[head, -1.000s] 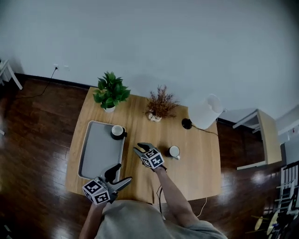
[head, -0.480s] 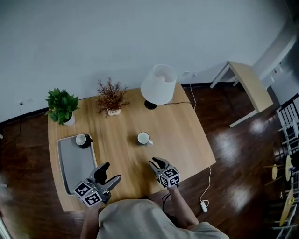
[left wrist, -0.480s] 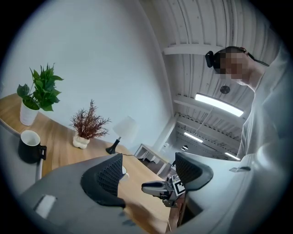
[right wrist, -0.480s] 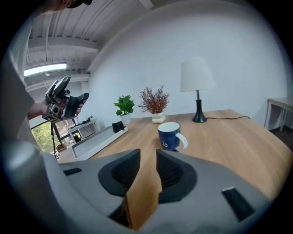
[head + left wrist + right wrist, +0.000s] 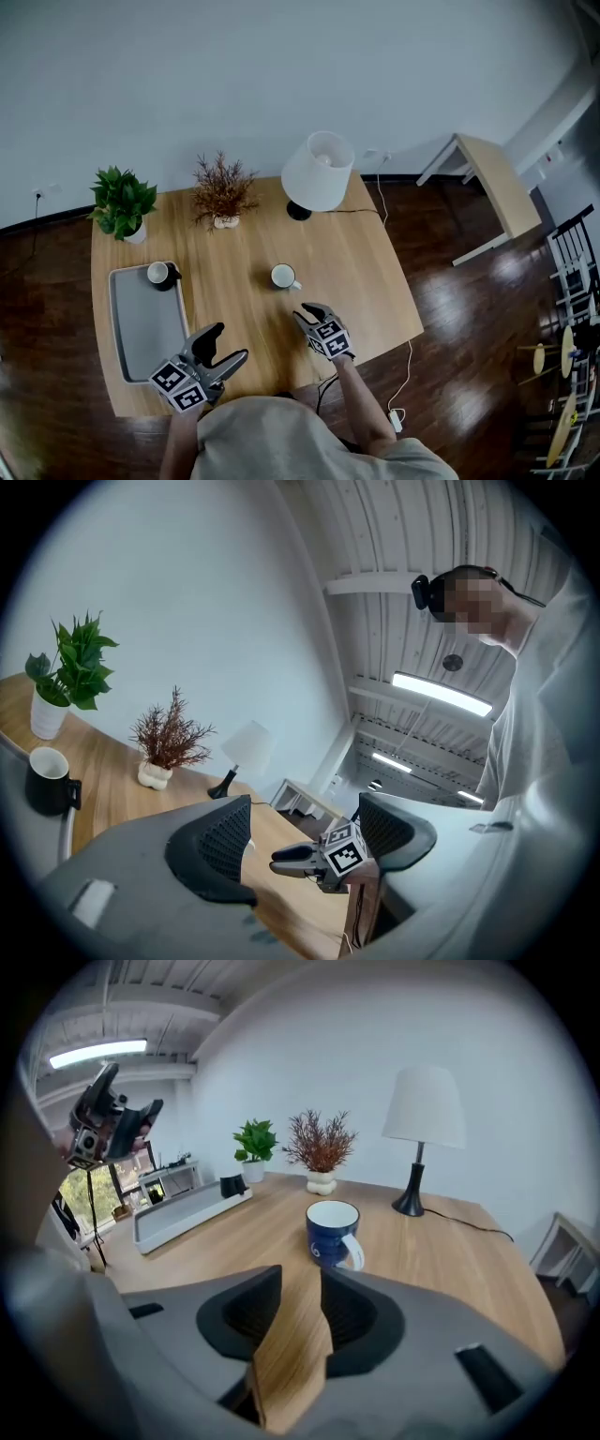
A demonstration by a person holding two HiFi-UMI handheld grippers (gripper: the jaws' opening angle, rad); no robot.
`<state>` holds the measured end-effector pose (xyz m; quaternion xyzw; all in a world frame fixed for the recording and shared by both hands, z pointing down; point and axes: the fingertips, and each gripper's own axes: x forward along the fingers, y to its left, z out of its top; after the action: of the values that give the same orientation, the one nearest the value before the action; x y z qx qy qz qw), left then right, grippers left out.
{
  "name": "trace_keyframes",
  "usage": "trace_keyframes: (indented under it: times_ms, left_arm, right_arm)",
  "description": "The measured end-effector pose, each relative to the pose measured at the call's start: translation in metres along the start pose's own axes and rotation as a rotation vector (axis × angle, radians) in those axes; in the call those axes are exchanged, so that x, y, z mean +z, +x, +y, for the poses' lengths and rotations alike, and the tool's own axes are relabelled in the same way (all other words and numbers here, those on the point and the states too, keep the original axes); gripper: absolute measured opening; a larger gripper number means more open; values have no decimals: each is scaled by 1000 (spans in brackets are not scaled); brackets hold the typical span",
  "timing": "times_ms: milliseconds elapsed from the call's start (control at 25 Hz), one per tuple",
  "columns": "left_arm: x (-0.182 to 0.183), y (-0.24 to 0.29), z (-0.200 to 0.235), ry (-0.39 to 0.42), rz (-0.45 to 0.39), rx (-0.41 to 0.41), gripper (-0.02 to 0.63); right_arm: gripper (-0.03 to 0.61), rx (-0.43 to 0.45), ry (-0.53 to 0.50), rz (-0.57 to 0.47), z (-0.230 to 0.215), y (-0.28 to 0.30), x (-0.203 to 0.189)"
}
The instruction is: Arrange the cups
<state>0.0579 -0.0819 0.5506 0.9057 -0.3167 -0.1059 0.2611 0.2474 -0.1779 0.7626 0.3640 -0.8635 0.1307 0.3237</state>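
A blue cup (image 5: 283, 277) with a white inside and a white handle stands upright mid-table. My right gripper (image 5: 307, 313) hovers just in front of the cup, pointing down at it. Its jaws have just been opening; they stand open, narrowly, with only bare wood between them. In the right gripper view the blue cup (image 5: 332, 1232) stands a short way beyond my right gripper (image 5: 300, 1281). A black cup (image 5: 161, 275) rests at the far end of the grey tray (image 5: 141, 323). My left gripper (image 5: 228, 343) is held open and empty near the front edge.
A green plant (image 5: 122, 202), a dried plant (image 5: 221, 192) and a white lamp (image 5: 317, 173) line the table's far side. The lamp's cable (image 5: 375, 211) runs off the right edge. A side table (image 5: 487, 178) stands on the dark floor to the right.
The head view has swung round. My right gripper has moved from between the tray and the blue cup to just in front of the cup. My left gripper has shifted a little.
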Motion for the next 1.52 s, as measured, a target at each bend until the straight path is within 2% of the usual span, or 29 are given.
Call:
trace_keyframes:
  times_ms: [40, 80, 160, 400, 600, 720, 1000, 1080, 1160, 1320, 1400, 1520]
  left_arm:
    - [0, -2, -1, 2, -4, 4, 350]
    - [1, -5, -1, 2, -9, 10, 350]
    - [2, -10, 0, 2, -21, 27, 350]
    - [3, -27, 4, 0, -45, 75, 350]
    - [1, -36, 4, -1, -49, 104, 350]
    - [-2, -36, 3, 0, -47, 103, 350]
    - [-2, -41, 1, -8, -60, 109, 350]
    - [-1, -42, 2, -7, -67, 110, 350]
    - [-1, -43, 2, -4, -71, 109, 350]
    - [-1, -44, 1, -17, -76, 109, 350]
    - [-1, -46, 1, -23, -84, 108, 350]
    - [1, -53, 7, -29, -101, 116, 350]
  right_arm:
    - [162, -7, -31, 32, -7, 6, -1]
    - [207, -13, -62, 63, -14, 11, -2]
    - [207, -23, -109, 106, -26, 20, -2]
    - [206, -50, -158, 149, -43, 34, 6]
    - [204, -33, -299, 242, -48, 58, 9]
    - [204, -28, -365, 310, -52, 69, 12]
    - [181, -10, -433, 427, -47, 80, 18]
    - [126, -10, -425, 457, -47, 76, 18]
    - [95, 1, -372, 453, -42, 74, 20]
    - [92, 39, -264, 422, -27, 69, 15]
    - [92, 91, -205, 393, -10, 71, 14]
    - [91, 223, -157, 319, 36, 83, 32]
